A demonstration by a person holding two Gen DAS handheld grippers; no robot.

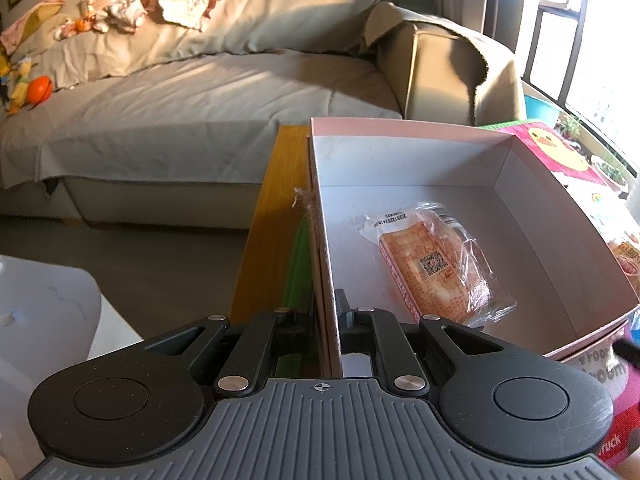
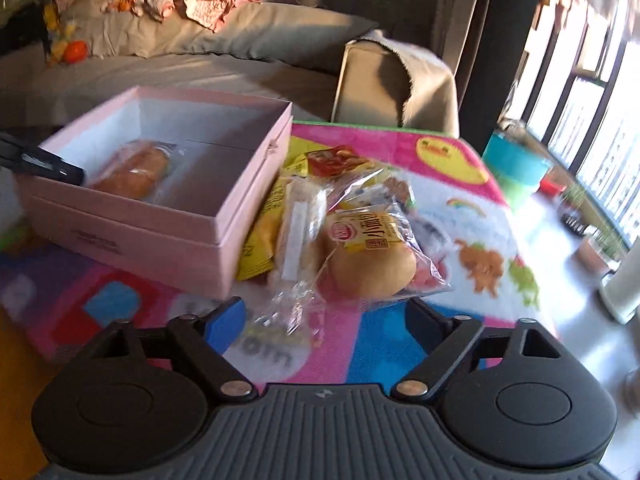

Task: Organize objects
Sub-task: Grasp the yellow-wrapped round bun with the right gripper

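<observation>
Between the left hand-held gripper [image 1: 330, 316] fingers, the pink cardboard box [image 1: 532, 184] wall is pinched, apparently steadying it, while the right hand-held gripper [image 2: 326, 312], spread wide, faces the clear-wrapped bread bun [image 2: 370, 268].

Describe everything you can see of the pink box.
The pink box is a shallow rectangular cardboard-looking tray, pink outside, white inside, open on top with no lid in view. It sits upright on the colourful play mat, at its left end, with loose snack packets against its right side. Inside lies one wrapped bread, flat on the floor of the box. The left gripper is shut on its near wall. A darker seam runs around its lower outside.
</observation>
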